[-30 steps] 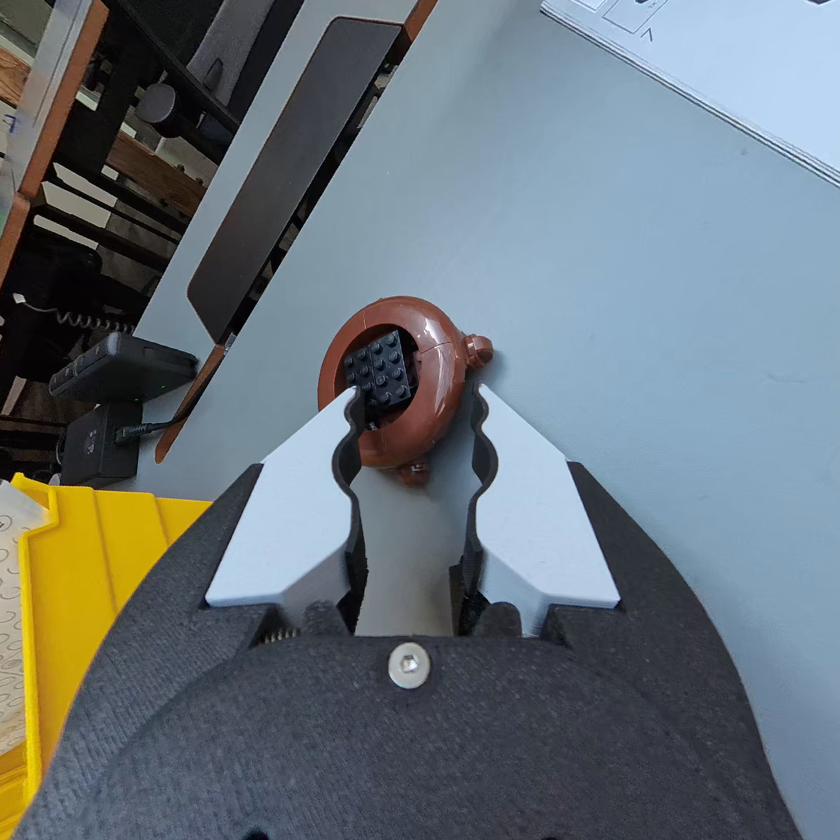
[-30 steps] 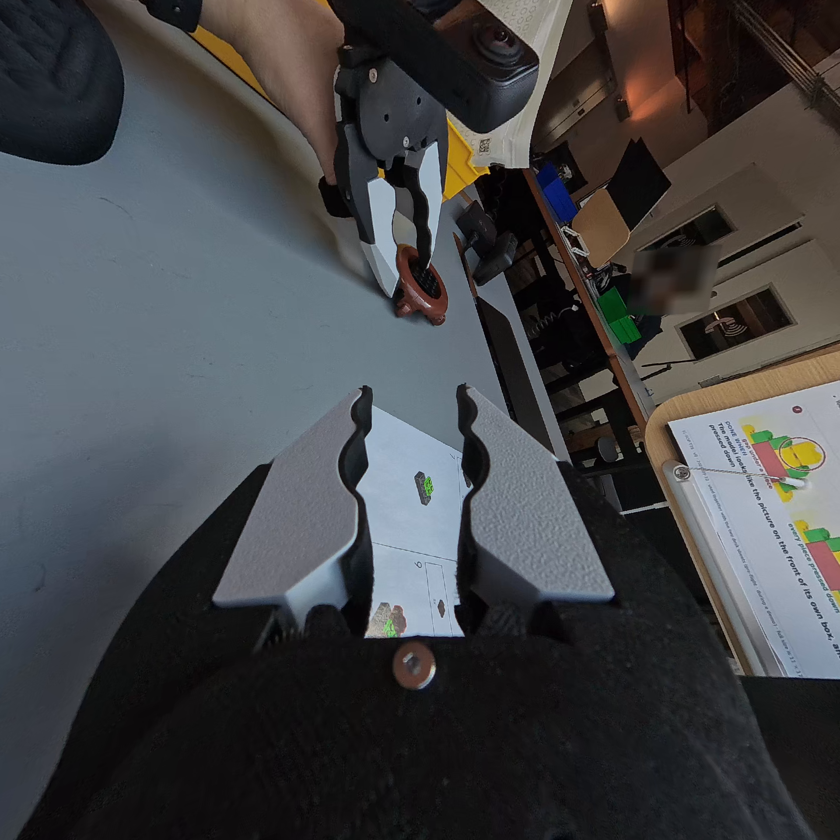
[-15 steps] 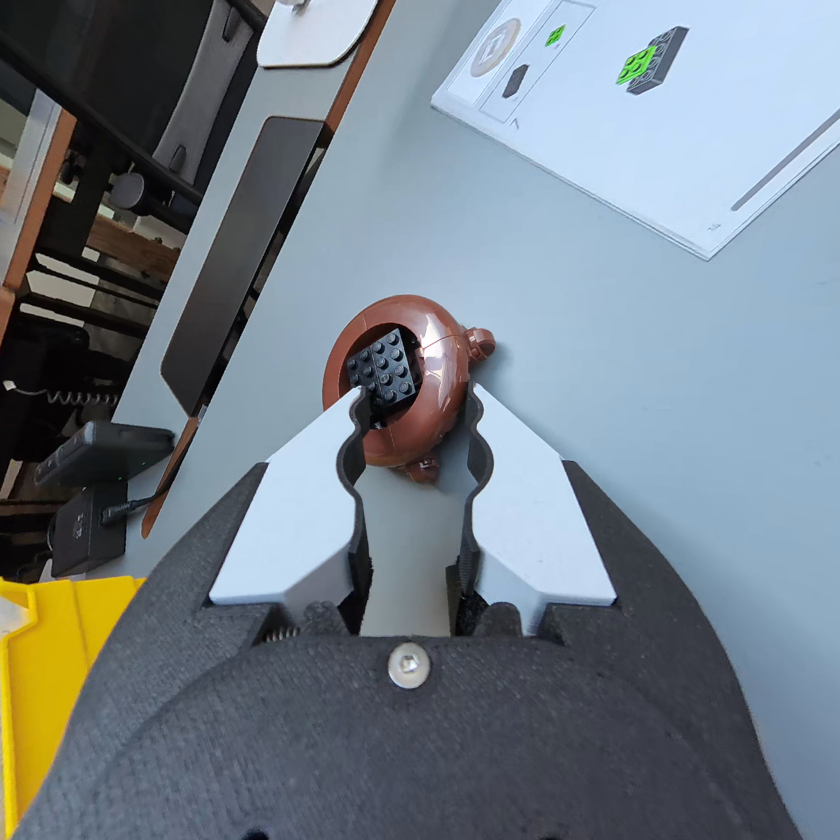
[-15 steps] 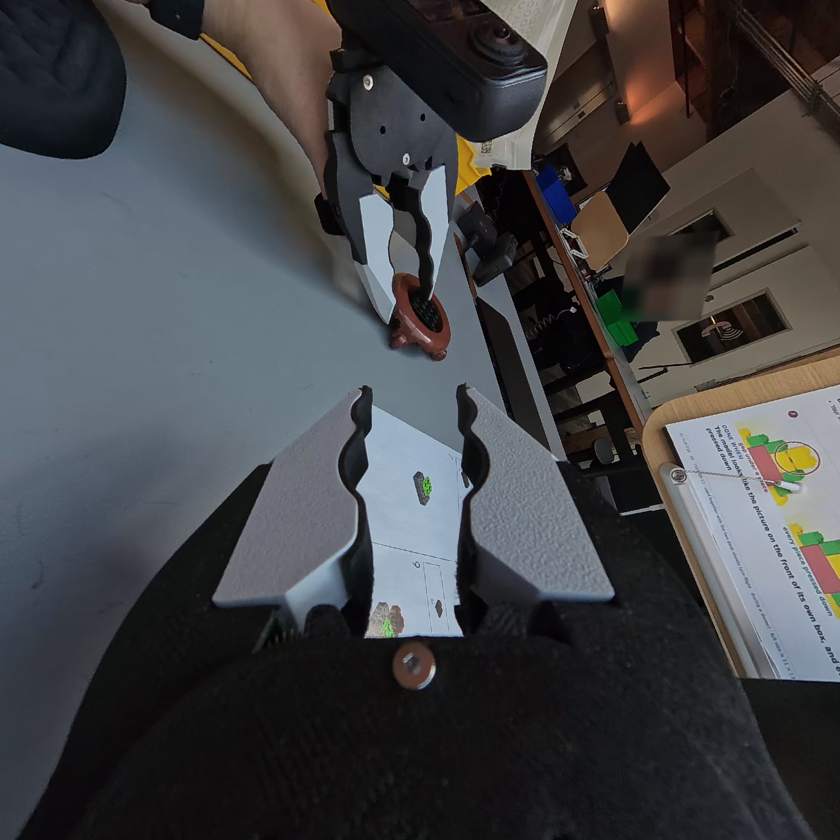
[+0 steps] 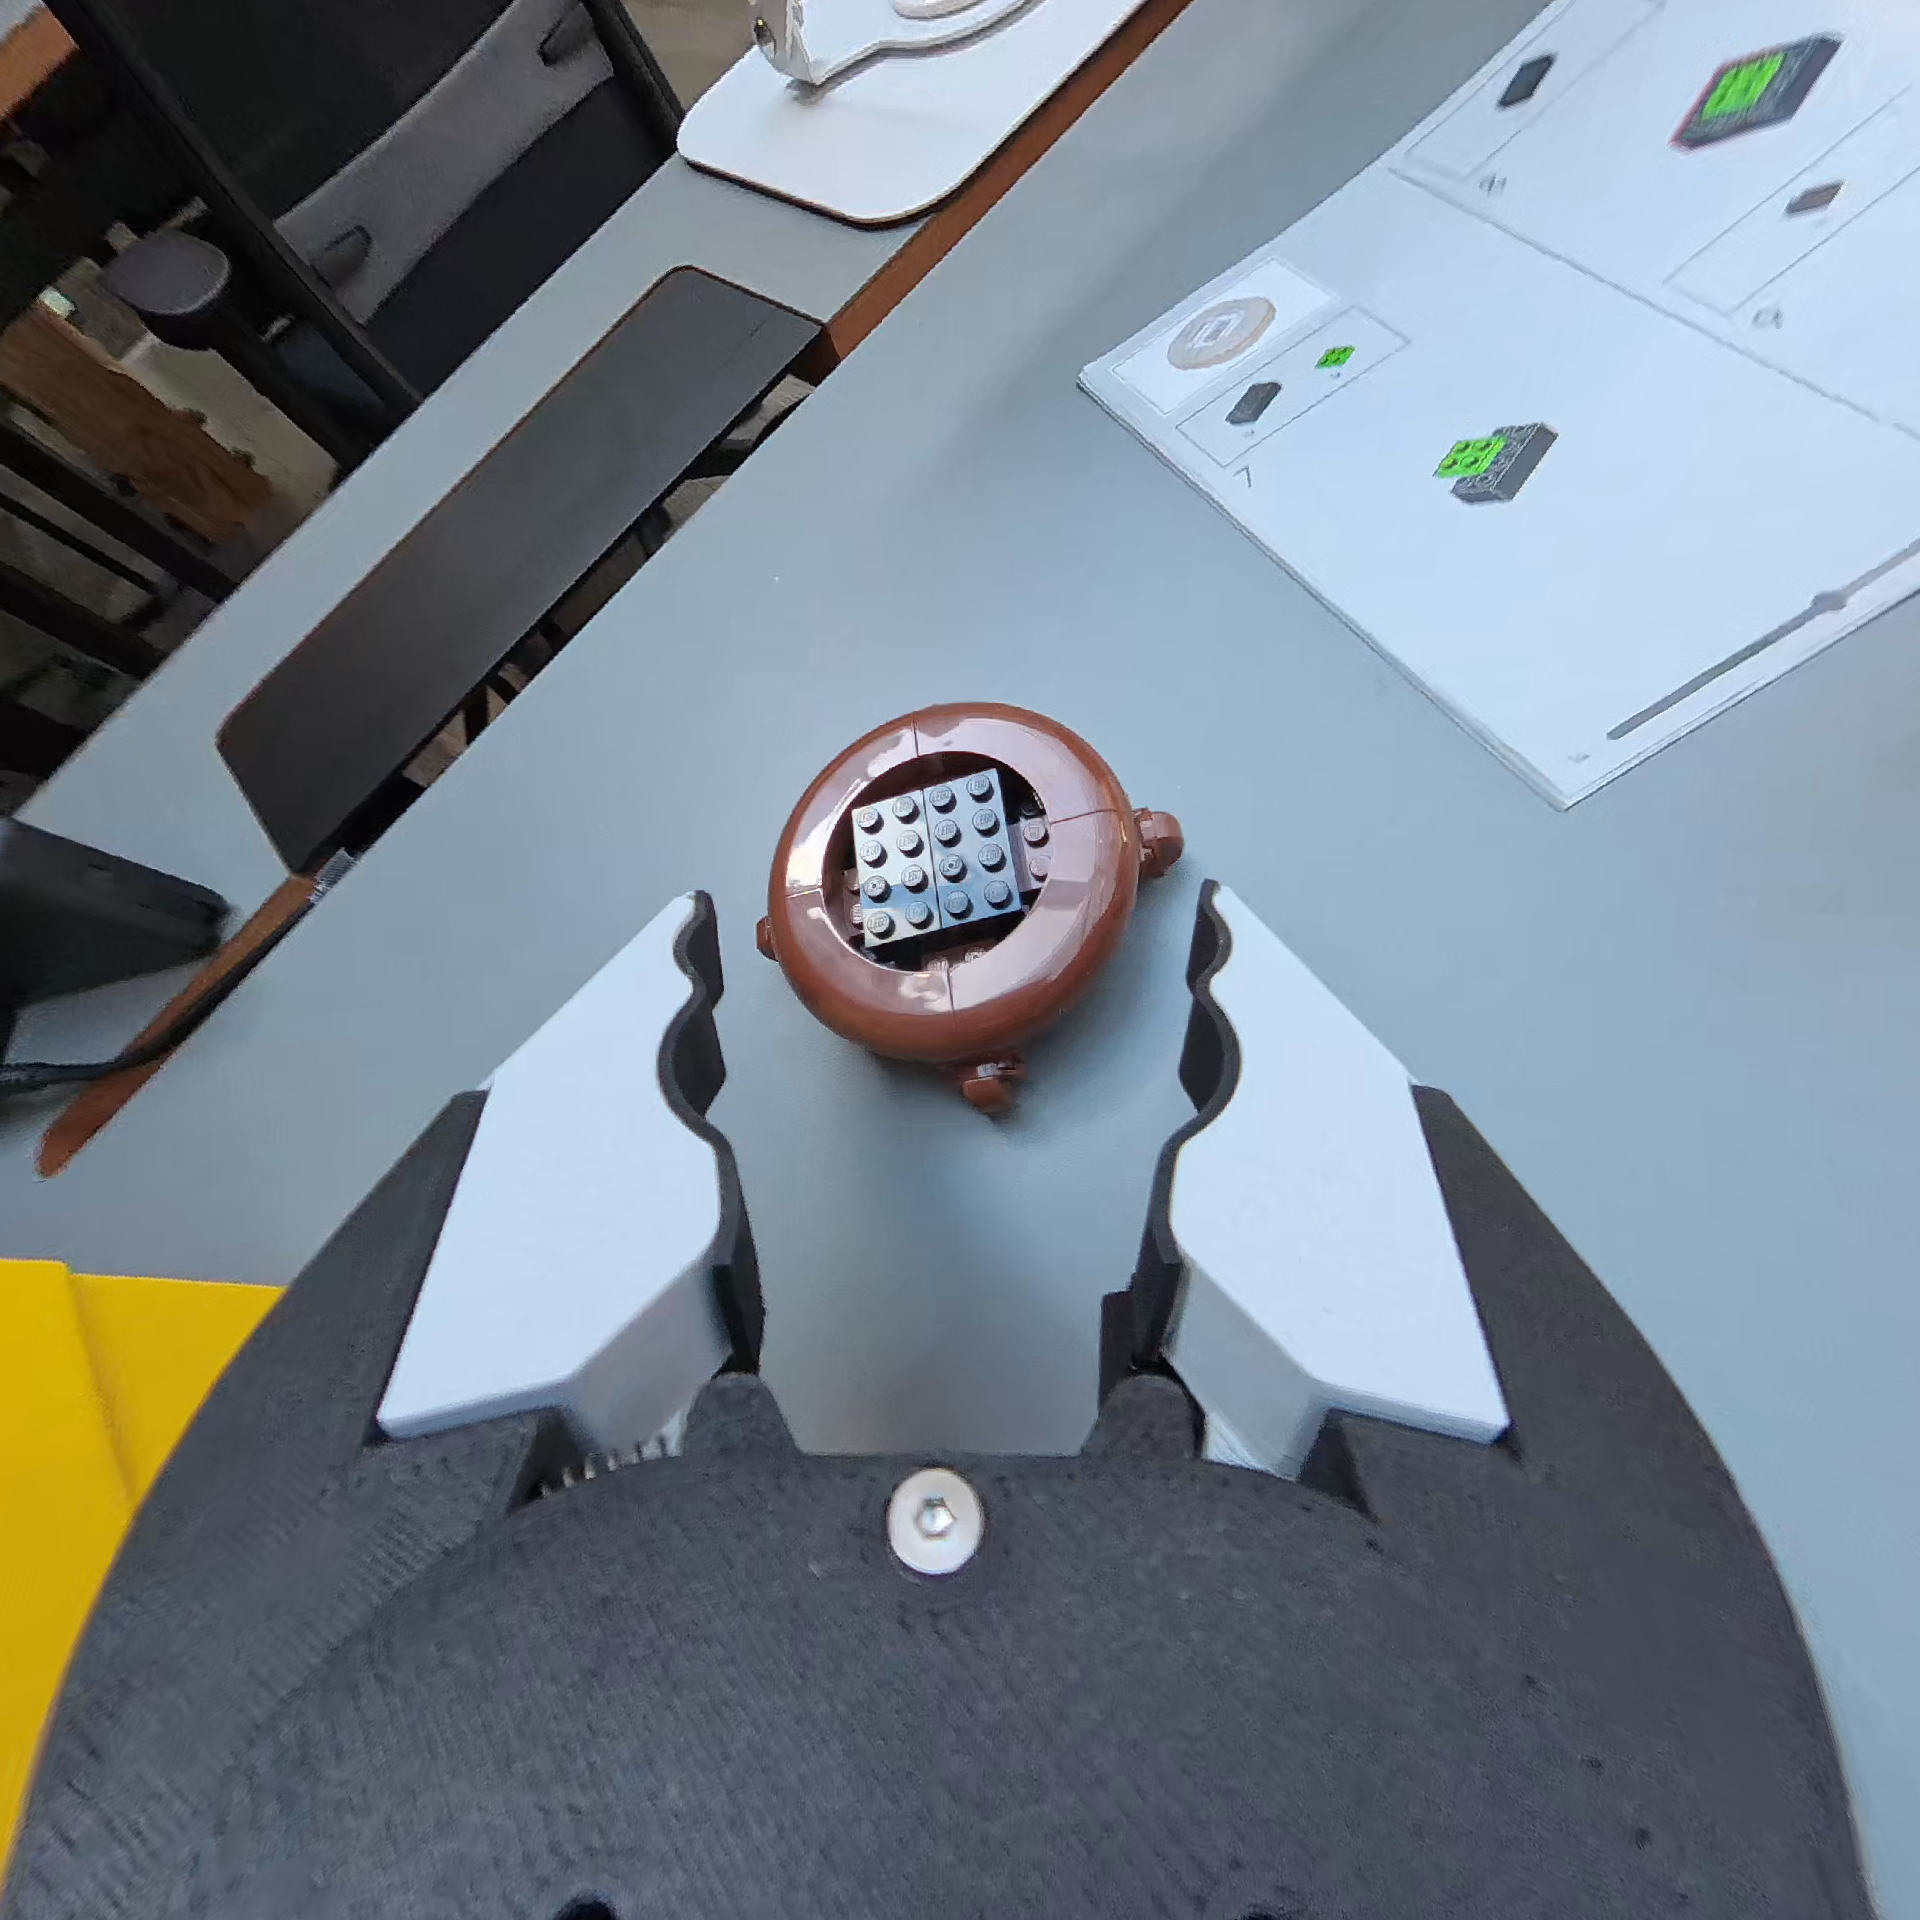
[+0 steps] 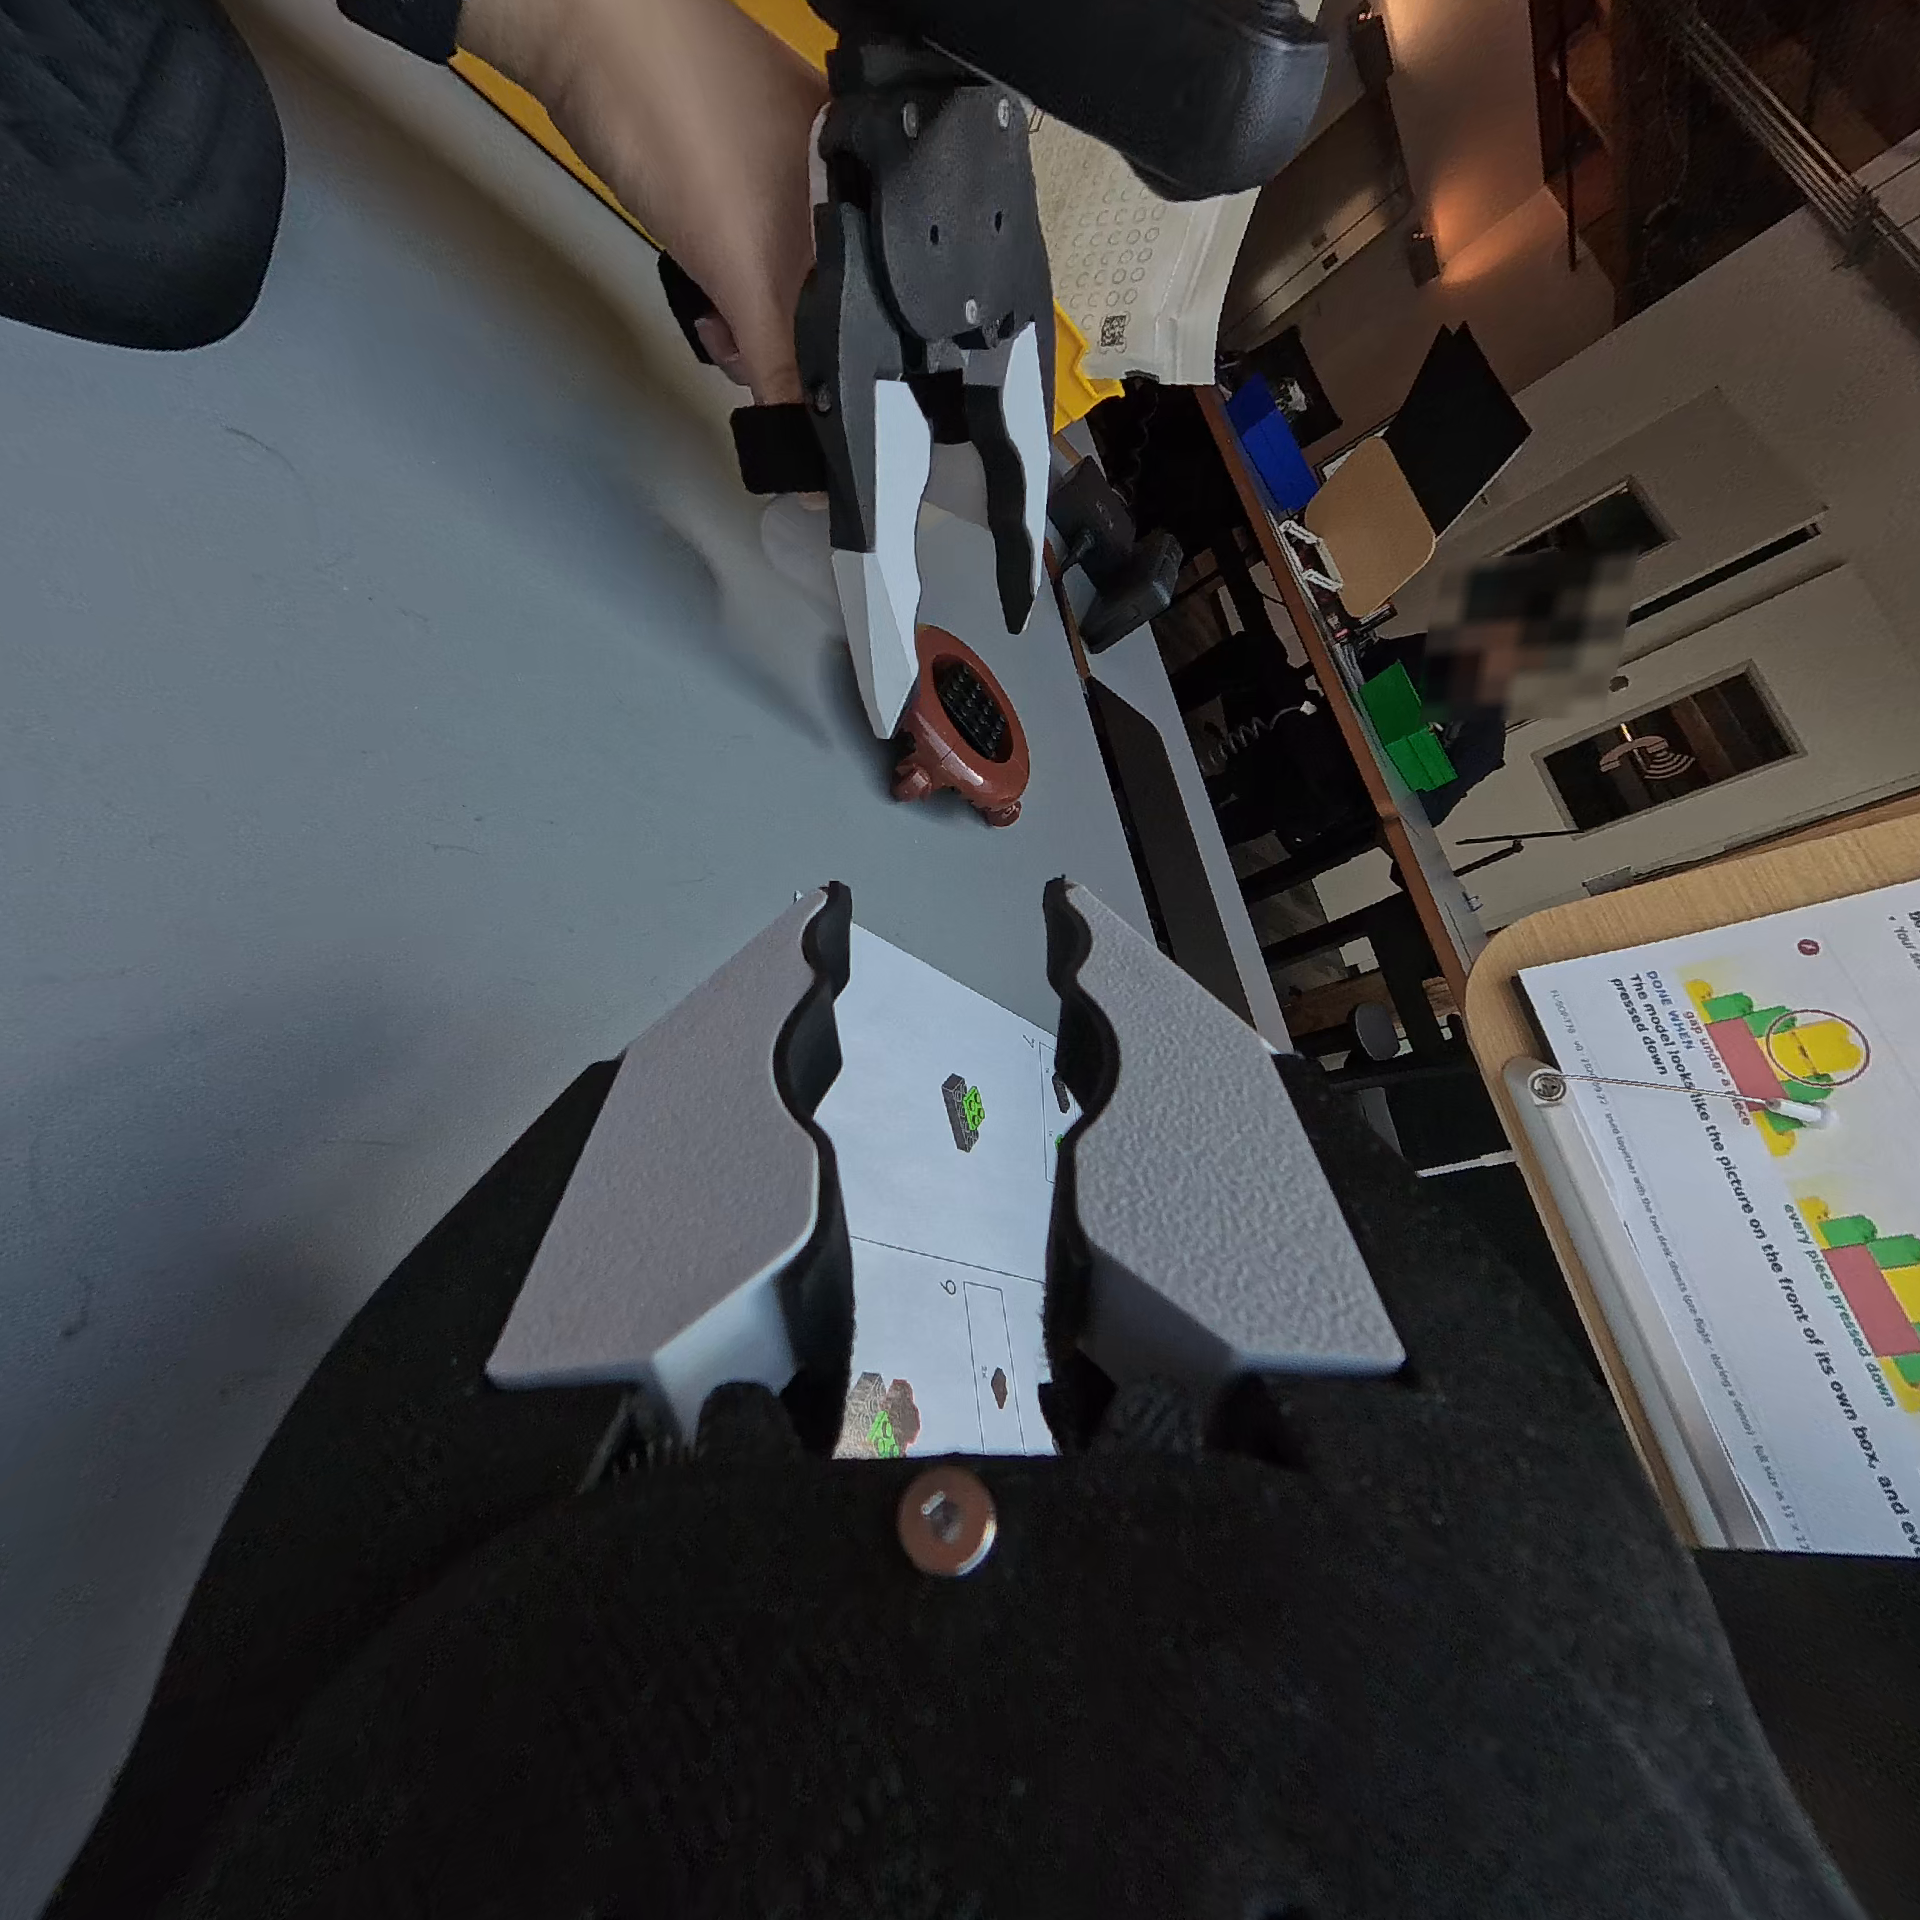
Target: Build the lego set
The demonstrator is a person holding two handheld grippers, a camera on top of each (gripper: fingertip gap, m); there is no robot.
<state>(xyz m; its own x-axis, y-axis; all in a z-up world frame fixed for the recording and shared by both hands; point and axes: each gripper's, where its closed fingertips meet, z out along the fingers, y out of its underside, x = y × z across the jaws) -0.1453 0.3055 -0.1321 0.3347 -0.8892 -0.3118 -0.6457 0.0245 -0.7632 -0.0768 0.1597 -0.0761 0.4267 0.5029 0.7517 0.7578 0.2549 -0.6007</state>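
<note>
A round brown lego shell (image 5: 951,940) with black studded plates (image 5: 935,857) inside lies flat on the grey table (image 5: 1455,987). My left gripper (image 5: 951,920) is open, its fingers apart on either side of the shell's near half, touching nothing. The shell (image 6: 961,727) also shows in the right wrist view, with the left gripper (image 6: 951,675) above it. My right gripper (image 6: 945,904) is open and empty, hovering over the instruction booklet (image 6: 935,1143), well short of the shell.
The instruction booklet (image 5: 1558,436) lies at the right. A yellow bin (image 5: 94,1455) sits at the near left. The table's far edge (image 5: 416,582) runs behind the shell. A wooden board with a printed sheet (image 6: 1714,1195) is at the right.
My left gripper has opened and let go of the brown shell, which now lies flat on the table. The left gripper has lifted and tilted. The right gripper has not moved.
</note>
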